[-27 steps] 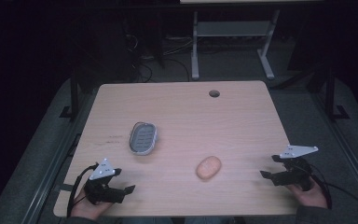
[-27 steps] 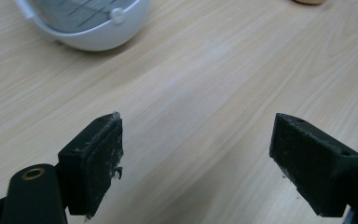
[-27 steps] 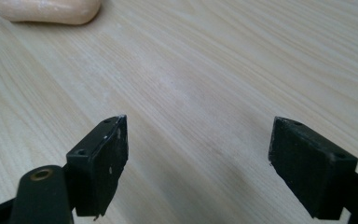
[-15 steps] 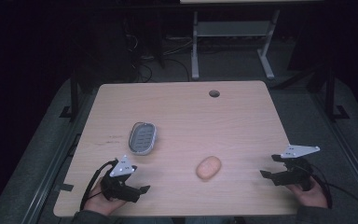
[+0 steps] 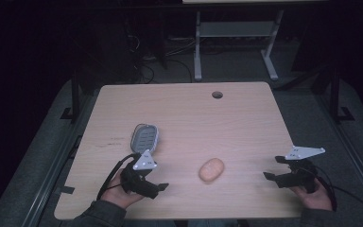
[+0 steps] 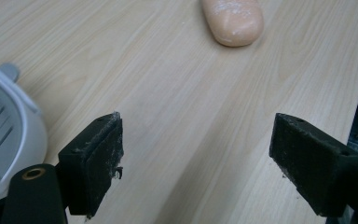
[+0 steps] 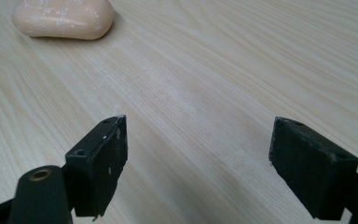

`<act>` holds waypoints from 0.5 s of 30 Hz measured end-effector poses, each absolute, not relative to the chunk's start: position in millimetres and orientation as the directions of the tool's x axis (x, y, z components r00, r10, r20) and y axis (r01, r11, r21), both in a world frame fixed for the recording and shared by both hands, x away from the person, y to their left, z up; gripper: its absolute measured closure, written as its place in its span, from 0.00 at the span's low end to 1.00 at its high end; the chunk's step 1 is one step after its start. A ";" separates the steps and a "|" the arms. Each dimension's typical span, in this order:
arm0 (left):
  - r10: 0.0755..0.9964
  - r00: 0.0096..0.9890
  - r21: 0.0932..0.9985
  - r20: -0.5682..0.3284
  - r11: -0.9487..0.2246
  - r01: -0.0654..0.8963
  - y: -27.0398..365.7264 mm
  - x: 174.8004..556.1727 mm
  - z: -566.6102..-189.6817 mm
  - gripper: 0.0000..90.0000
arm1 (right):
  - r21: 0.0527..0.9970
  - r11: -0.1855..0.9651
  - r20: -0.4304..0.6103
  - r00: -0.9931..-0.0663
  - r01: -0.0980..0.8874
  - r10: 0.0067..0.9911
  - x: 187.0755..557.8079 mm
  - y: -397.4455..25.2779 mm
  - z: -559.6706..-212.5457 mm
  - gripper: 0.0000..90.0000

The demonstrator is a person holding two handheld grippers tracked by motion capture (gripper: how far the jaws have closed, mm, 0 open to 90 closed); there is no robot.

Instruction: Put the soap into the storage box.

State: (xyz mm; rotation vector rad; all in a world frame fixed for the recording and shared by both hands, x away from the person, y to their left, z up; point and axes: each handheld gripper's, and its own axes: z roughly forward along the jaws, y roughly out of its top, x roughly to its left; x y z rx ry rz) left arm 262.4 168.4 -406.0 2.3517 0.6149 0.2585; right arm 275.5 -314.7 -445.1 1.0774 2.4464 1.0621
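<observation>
The peach-coloured oval bar of soap (image 5: pixel 211 170) lies on the pale wooden table (image 5: pixel 246 123), between the 2 grippers and just right of the white slotted plastic soap dish (image 5: pixel 145 138). The left gripper (image 5: pixel 157 188) hovers beside the dish, jaws wide apart and empty; the right gripper (image 5: pixel 274 176) is likewise spread and empty. This looks like the approach step: next, 1 gripper must straddle the soap and close on it.

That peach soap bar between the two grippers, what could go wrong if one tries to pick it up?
The soap bar is rounded and smooth, so it might squirt out of the open left gripper as it closes. The soap dish sits right beside that gripper and could get knocked. The right gripper hovers near the table edge.
</observation>
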 end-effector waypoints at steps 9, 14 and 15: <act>0.466 0.885 0.641 0.005 -0.681 0.355 143.6 271.0 -406.0 0.19 | 0.720 0.456 0.049 -0.694 0.523 0.718 275.8 -314.6 -443.9 0.21; 0.454 0.891 0.621 -0.007 -0.696 0.360 129.0 277.5 -409.1 0.19 | 0.722 0.447 0.058 -0.690 0.527 0.721 275.7 -314.3 -443.3 0.20; 0.449 0.893 0.616 -0.007 -0.702 0.358 126.2 278.7 -409.2 0.19 | 0.726 0.448 0.055 -0.694 0.522 0.718 276.0 -314.9 -443.3 0.20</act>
